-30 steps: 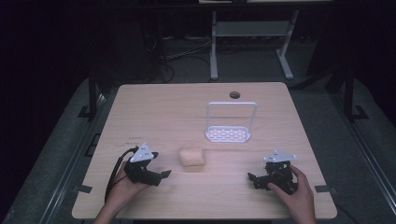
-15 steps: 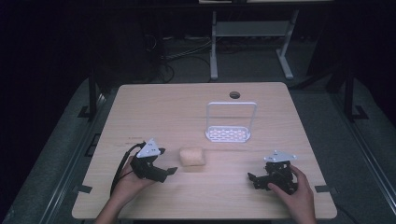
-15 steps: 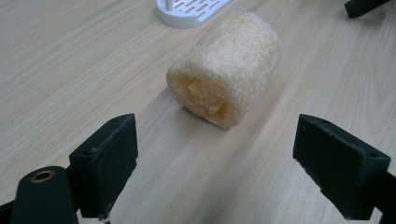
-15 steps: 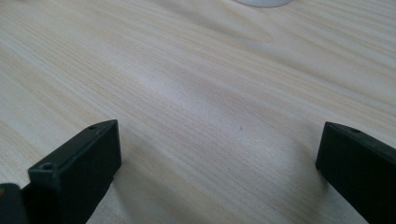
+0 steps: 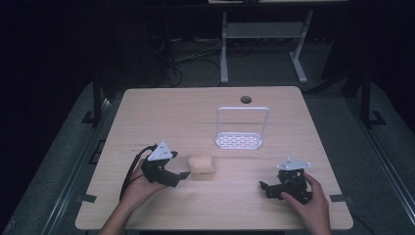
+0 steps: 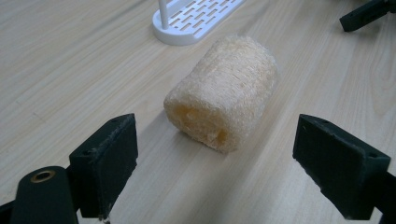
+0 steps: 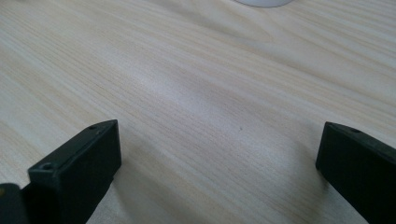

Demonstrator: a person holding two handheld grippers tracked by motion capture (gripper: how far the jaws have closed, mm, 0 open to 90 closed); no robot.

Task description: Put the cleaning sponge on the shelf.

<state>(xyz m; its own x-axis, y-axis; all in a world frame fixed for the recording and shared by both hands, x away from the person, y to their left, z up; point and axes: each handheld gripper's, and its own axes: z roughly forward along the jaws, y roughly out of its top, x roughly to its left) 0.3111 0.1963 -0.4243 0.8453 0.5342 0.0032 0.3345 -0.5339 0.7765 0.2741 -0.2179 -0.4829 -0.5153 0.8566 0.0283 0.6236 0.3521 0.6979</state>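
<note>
The left tool [image 6: 219,172], jaws spread wide apart, sits low on the pale wooden worktop [image 6: 70,70] just short of a loofah sponge [image 6: 224,93], which lies on its side between the jaw lines, untouched. A white rack [image 5: 241,139] stands beyond it. The right tool [image 7: 217,168], also spread apart, rests well away over bare wood.

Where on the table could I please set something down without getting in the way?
Bare table runs along the far edge and left of the white rack; also between the loofah and the right gripper. Crowded only where the left gripper nears the loofah.
</note>
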